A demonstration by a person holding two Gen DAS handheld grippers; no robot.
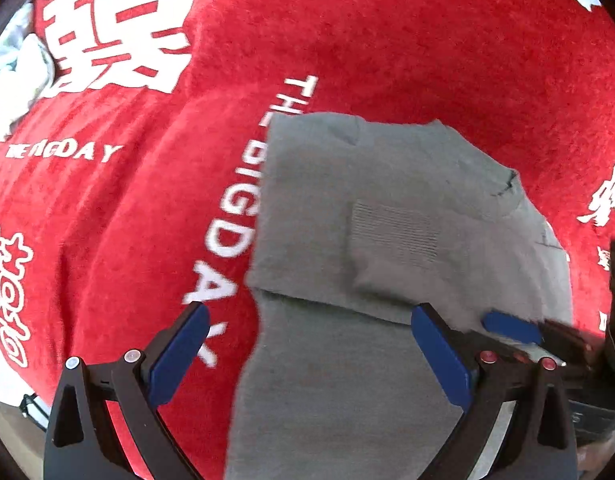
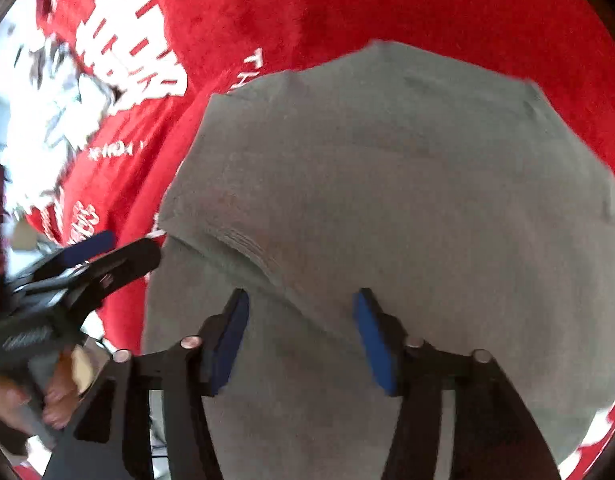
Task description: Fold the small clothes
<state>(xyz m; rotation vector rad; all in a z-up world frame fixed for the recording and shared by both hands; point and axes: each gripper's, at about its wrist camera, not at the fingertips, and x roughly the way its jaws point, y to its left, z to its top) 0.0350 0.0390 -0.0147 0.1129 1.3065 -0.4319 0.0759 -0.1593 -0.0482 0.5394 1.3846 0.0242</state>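
A grey knit garment [image 1: 387, 220] lies on a red cloth [image 1: 107, 220], with its upper part folded down over the lower part along a fold edge. My left gripper [image 1: 310, 312] hangs open and wide over the garment's left side, near that fold edge, with nothing pressed between its blue pads. In the right wrist view the same grey garment [image 2: 387, 180] fills the middle. My right gripper [image 2: 301, 296] stands open just above it, and the fold edge runs between the fingers. My left gripper [image 2: 129, 246] shows at the left, over the garment's edge.
The red cloth [image 2: 267, 8] bears white printed characters and letters and covers the whole work surface. A crumpled white and grey heap [image 1: 11, 80] lies at its far left edge. A hand [image 2: 55, 400] holds the left gripper's handle at the lower left.
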